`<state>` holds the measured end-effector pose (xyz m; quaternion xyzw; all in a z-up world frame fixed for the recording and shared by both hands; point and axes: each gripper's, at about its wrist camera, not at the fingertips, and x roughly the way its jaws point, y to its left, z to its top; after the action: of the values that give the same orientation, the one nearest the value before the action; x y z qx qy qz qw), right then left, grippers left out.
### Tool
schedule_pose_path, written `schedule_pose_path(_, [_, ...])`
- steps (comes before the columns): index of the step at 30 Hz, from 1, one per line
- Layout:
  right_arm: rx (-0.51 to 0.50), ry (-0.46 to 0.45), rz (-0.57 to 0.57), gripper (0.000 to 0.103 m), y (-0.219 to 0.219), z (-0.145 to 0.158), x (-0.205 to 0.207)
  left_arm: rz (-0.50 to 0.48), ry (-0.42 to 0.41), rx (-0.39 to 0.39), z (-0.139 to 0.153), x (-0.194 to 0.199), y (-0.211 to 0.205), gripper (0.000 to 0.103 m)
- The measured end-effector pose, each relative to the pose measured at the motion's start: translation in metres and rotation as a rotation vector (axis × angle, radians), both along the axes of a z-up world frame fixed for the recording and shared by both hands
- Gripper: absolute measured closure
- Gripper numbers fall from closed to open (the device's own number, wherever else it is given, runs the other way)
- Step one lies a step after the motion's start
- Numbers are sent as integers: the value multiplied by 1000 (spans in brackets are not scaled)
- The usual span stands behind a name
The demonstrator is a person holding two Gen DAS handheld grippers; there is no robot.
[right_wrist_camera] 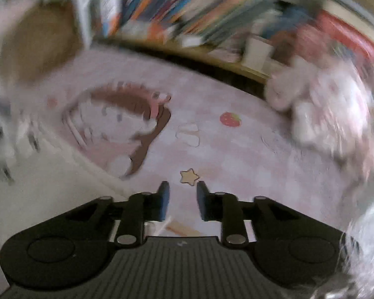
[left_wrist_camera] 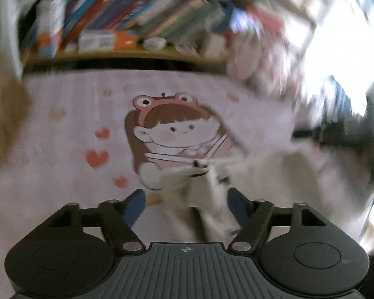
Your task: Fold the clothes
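In the left wrist view, the left gripper (left_wrist_camera: pixel 187 205) points down at a pink mat (left_wrist_camera: pixel 62 124) with its two blue-padded fingers (left_wrist_camera: pixel 134 208) standing wide apart. Between them lies a bunched fold of a white garment (left_wrist_camera: pixel 212 199). The cloth runs close along the right pad, but the blur hides whether it touches; the left pad stands clear of it, so the jaws are not clamped on the fabric. The garment spreads out to the right of the gripper and rises just beyond it onto the lower part of a cartoon girl (left_wrist_camera: pixel 172 134) printed on the mat, a figure with brown hair and a pink frog hat. Red hearts (left_wrist_camera: pixel 97 158) are printed on the mat left of the girl. Beyond the mat's far edge stands a shelf of books (left_wrist_camera: pixel 127 12), and right of that the picture is smeared and washed out by bright light.

In the right wrist view, the right gripper (right_wrist_camera: pixel 180 199) also points down at the pink mat (right_wrist_camera: pixel 236 149). Its blue pads (right_wrist_camera: pixel 163 199) stand a little apart with only bare mat showing between them; nothing is held. Just beyond the fingertips is a printed yellow star (right_wrist_camera: pixel 189 176), and farther on a red strawberry (right_wrist_camera: pixel 230 119). The white garment (right_wrist_camera: pixel 37 194) lies left of this gripper, its edge reaching up to the cartoon girl (right_wrist_camera: pixel 122 127), who appears tilted here. A blurred pale pink heap (right_wrist_camera: pixel 324 109) sits at the far right of the mat, too smeared to identify. The bookshelf (right_wrist_camera: pixel 187 12) runs behind.
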<state>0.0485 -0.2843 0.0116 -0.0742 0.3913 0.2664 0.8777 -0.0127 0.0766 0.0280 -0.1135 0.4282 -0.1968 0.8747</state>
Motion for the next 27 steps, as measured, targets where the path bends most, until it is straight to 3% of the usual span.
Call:
schedule_pose_path(2, [103,48,-42,86,-8,2,-16,76,1,-82,-9,-5,4,55])
schedule_pose_path(4, [179,93,-82,86,-12,1,-32,140,10,-132,-19,-5,4,61])
schedule_pose_path(7, [227,146,-192,86,-10,-9,-45,182,13,-189,-35,3,7,61])
schedule_pose_path(9, [222,168,-261,93,-8,-19,-41,178,20,-196,-42,9,5,61])
schedule_pose_path(10, [222,171,-293,94,-8,-24,-37,176,25,-209,-44,11,5,66])
schedule_pose_path(11, [234,178,-325,96,-9,-29,-32,172,29,-234,-44,12,6,84])
schedule_pose_path(13, [275,225,-376,98,-14,-41,-24,210,76,-325,-45,15,12,94])
schedule_pose_path(16, [324,289,-426,100,-20,-58,-19,336,202,-454,-61,22,26,97])
schedule_pose_path(20, [302,272,-413,101,-17,-59,-19,445,294,-521,-92,32,32,97])
schedule_pose_path(27, [309,270,-409,102,-20,-60,-19,399,250,-466,-84,33,30,91])
